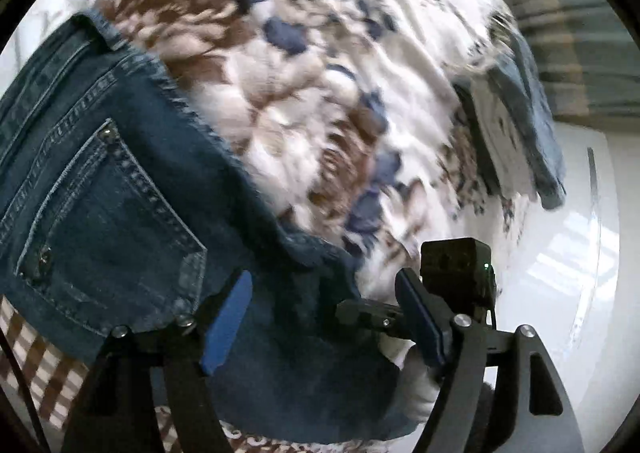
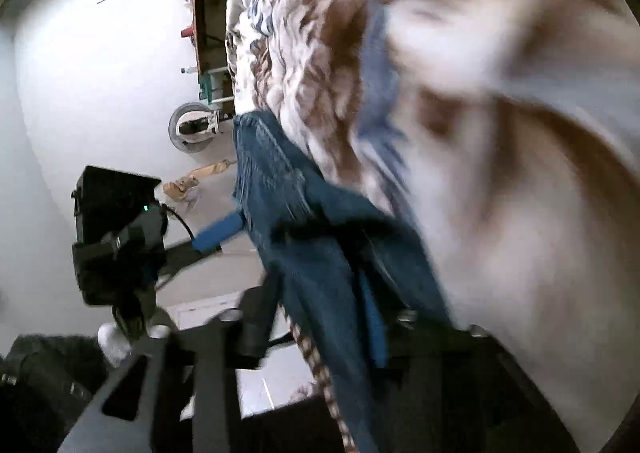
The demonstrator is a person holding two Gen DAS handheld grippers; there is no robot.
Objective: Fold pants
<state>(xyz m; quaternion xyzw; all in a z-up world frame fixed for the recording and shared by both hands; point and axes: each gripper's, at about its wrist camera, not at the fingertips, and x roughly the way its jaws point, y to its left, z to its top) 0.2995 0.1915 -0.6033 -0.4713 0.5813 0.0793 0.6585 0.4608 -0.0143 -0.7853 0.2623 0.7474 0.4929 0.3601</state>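
Note:
Dark blue jeans (image 1: 120, 189) lie back pocket up on a floral blanket, at the left of the left wrist view. My left gripper (image 1: 326, 317) hovers over their near edge, blue pads wide apart, pinching nothing. A blurred denim end (image 1: 532, 125) hangs at the bed's far right edge. In the right wrist view the jeans (image 2: 320, 237) drape over the bed's edge and run down between the fingers of my right gripper (image 2: 316, 317). Its blue pad (image 2: 374, 325) stands off the cloth, so the jaws are open. The left gripper's pad (image 2: 218, 235) shows to the left.
The floral blanket (image 1: 320, 93) covers the bed, with a brown checked sheet (image 1: 40, 365) under it. A white floor (image 1: 580, 253) lies beside the bed. A wooden table (image 2: 204, 13), a round white appliance (image 2: 192, 129) and a person's white sock (image 2: 116, 345) show on the floor.

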